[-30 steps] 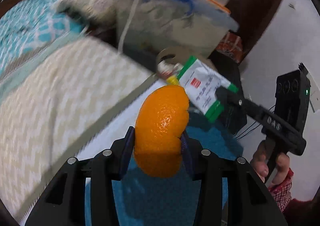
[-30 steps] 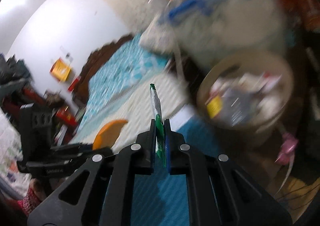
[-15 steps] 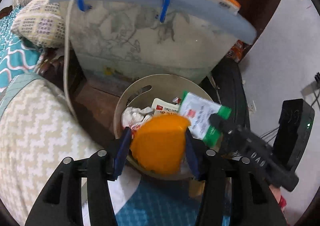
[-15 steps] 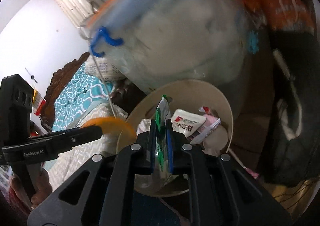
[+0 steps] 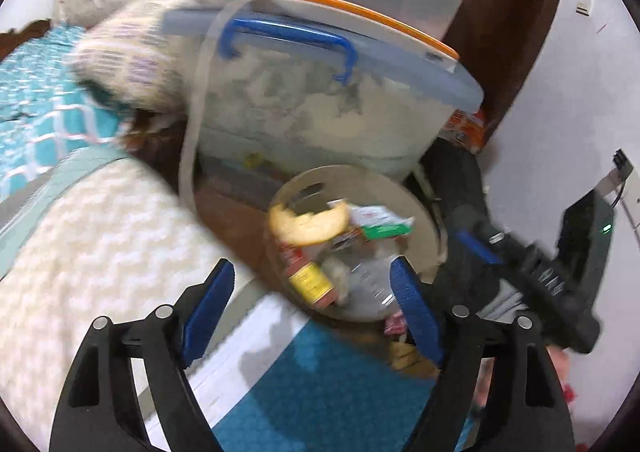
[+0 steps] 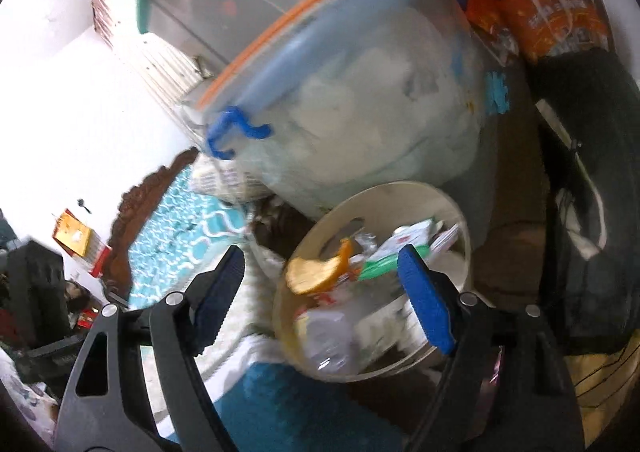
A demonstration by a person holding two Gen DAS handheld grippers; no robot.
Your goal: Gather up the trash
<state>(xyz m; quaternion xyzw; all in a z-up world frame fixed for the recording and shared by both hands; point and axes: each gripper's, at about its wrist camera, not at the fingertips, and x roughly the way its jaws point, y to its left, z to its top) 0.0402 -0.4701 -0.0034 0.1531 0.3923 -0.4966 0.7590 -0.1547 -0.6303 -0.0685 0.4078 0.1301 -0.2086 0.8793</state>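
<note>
Both claws are spread wide with nothing between their blue pads. The left claw (image 5: 310, 302) and the right claw (image 6: 322, 298) hang above a round beige bin (image 5: 420, 207) beside the bed (image 5: 100, 219). In the bin, the orange peel (image 5: 308, 226) lies pith side up on top of the other rubbish, and the green and white packet (image 5: 380, 223) lies just beside it, touching or nearly so. A small jar with a yellow label (image 5: 310, 280) sits lower in the bin. Behind the bin stands a clear storage box (image 5: 320, 111) with a blue handle (image 5: 288, 35).
</note>
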